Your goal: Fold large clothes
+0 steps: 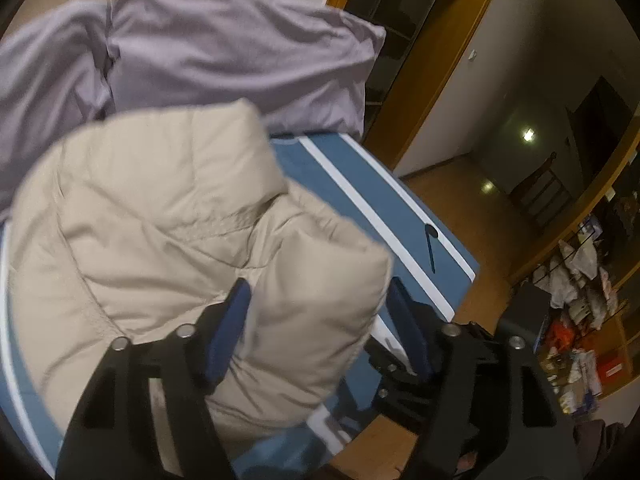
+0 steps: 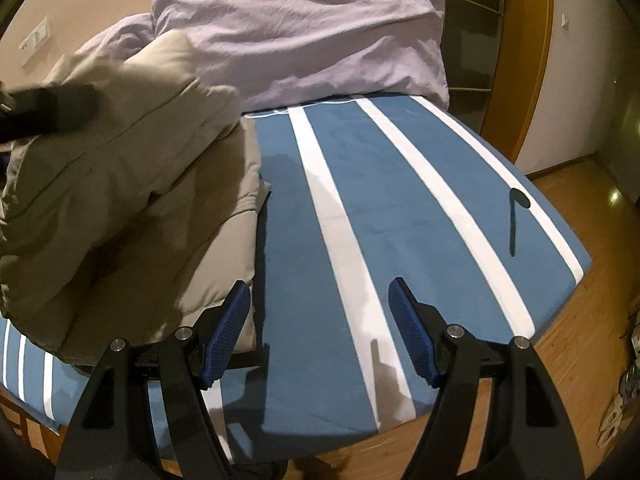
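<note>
Left gripper (image 1: pixel 320 312) nearest the lens, blue fingers (image 1: pixel 230 332) spread apart, a puffy fold of the beige padded jacket (image 1: pixel 168 232) bulging between them; blur hides whether the pads touch it. Right gripper (image 2: pixel 320 316) fingers also apart, nothing between, hovering above the blue-and-white striped bed sheet (image 2: pixel 400 184). Jacket lies bunched on the left part of the bed, its lower edge just beside the right gripper's left finger. 2 lilac pillows (image 2: pixel 304 32) at the head of the bed. Wooden floor (image 2: pixel 580 320) beyond.
</note>
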Demonstrator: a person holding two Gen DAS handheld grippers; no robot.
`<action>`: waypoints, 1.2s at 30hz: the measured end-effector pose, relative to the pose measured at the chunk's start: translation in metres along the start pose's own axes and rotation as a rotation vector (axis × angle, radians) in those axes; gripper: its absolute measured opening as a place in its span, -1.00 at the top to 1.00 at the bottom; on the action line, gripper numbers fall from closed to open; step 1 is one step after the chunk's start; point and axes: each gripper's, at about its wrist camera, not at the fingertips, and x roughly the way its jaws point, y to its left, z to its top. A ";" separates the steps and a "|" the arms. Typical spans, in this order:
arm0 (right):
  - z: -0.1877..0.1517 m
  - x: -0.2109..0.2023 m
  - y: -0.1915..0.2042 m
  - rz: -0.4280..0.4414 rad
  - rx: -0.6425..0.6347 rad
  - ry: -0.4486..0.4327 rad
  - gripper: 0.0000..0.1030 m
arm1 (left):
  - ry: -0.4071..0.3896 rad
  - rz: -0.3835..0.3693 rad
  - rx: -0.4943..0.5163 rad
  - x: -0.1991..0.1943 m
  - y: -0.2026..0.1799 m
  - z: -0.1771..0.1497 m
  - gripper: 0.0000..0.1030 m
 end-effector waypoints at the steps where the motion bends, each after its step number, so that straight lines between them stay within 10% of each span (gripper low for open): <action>1: 0.001 -0.002 -0.001 0.000 0.001 -0.005 -0.42 | -0.016 0.006 0.007 -0.009 -0.001 0.002 -0.46; 21: 0.017 -0.009 0.003 0.022 0.008 -0.040 -0.49 | -0.090 0.363 -0.215 -0.071 0.140 0.016 -0.55; 36: 0.068 -0.043 -0.003 0.061 0.079 -0.127 -0.49 | -0.030 0.345 -0.303 -0.029 0.159 -0.017 -0.57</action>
